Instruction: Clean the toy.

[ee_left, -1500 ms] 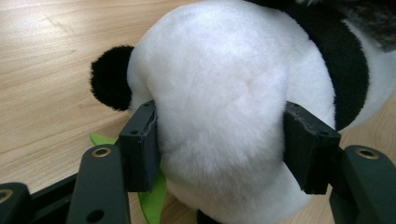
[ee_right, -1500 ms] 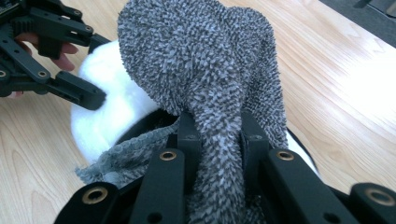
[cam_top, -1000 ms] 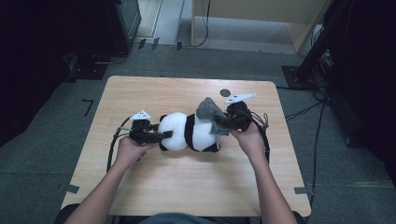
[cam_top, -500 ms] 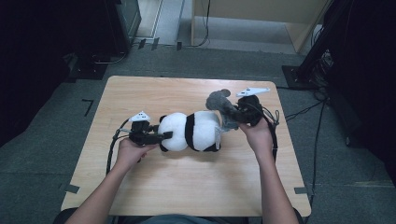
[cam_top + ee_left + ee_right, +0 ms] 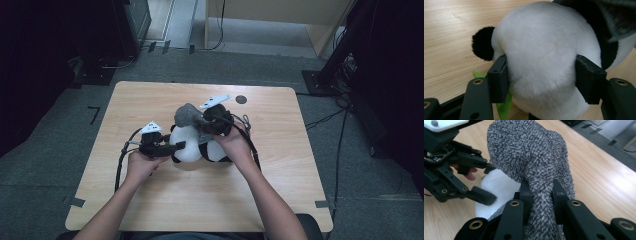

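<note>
A black-and-white panda plush [image 5: 192, 149] lies on the wooden table [image 5: 150, 100]. My left gripper [image 5: 175, 146] is shut on its white head [image 5: 541, 50], one pad pressed into each side. A green leaf [image 5: 504, 106] pokes out under the head. My right gripper [image 5: 202, 122] is shut on a grey fuzzy knitted cloth [image 5: 187, 115] and holds it just above the plush, over the head end. In the right gripper view the cloth [image 5: 529, 152] is pinched between the jaws of the right gripper [image 5: 541, 200], with the white plush [image 5: 496, 187] and the left gripper [image 5: 474, 182] beyond it.
A small dark round mark [image 5: 241, 99] sits near the table's far edge. Cables trail from both grippers across the tabletop [image 5: 250, 145]. Bare wood lies on all sides of the plush. Dark equipment stands on the floor [image 5: 350, 65] to the right.
The right gripper has carried the grey cloth leftward, from the plush's right end to above its head end. The left gripper has kept its hold on the head.
</note>
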A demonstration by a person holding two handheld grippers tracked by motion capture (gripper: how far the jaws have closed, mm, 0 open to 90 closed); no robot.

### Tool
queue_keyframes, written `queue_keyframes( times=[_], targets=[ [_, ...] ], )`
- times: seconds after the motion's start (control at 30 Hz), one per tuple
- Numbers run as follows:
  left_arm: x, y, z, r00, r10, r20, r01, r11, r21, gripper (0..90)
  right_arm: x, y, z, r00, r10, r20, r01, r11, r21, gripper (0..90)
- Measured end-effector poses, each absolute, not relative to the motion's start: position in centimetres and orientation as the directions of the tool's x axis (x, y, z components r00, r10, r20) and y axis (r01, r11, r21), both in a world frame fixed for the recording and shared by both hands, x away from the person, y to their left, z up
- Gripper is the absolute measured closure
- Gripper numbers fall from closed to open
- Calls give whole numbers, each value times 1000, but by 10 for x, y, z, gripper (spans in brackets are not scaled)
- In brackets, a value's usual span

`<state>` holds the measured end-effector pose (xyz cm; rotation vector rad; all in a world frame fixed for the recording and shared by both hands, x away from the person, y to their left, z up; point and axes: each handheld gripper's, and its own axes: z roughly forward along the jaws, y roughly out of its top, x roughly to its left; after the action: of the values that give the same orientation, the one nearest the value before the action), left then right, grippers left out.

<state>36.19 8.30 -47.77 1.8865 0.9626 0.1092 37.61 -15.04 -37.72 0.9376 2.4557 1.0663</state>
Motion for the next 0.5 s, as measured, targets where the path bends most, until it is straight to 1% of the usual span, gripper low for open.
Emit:
queue_keyframes(
  times=[0.2,0.27,0.37,0.5],
  targets=[
    [361,83,-479,676,664,-319,572,-201,795,361,377,-121,-394,-780,626,22,452,538,712,768],
    [361,84,-481,669,670,-322,583,-203,787,360,377,-110,-404,-789,615,14,451,564,692,767],
    [362,85,-482,668,666,-331,584,-194,788,361,376,-109,-409,-786,618,-24,430,574,697,769],
    [364,85,-484,668,664,-336,586,-191,788,368,380,-123,-408,-765,643,-36,444,567,694,769]
  ],
)
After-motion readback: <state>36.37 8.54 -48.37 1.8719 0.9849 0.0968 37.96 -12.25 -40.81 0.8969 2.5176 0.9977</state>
